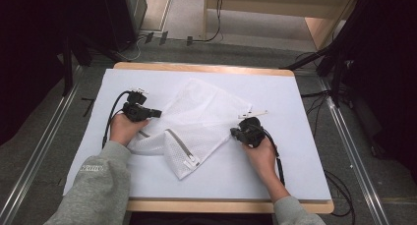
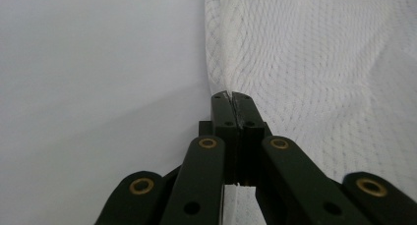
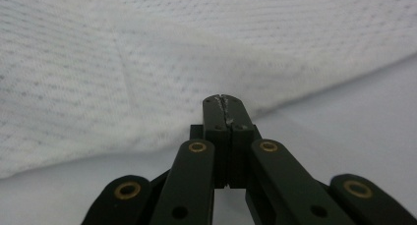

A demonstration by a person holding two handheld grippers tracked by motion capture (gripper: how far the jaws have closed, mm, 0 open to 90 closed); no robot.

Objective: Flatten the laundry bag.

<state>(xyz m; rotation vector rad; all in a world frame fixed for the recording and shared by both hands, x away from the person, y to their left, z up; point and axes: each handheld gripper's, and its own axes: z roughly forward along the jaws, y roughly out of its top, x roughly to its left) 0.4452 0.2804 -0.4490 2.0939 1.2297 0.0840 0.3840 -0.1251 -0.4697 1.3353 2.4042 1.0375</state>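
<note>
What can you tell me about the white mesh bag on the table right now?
The white mesh bag lies crumpled and partly folded on the white table cover, a grey zipper running across its front flap. It looks like thin, soft netting. The left gripper is shut, pinching its left edge; the right gripper is shut at its right edge, though whether it has cloth is unclear.

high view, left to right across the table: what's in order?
Left hand → left gripper → white mesh bag → right gripper → right hand, all on the white table.
</note>
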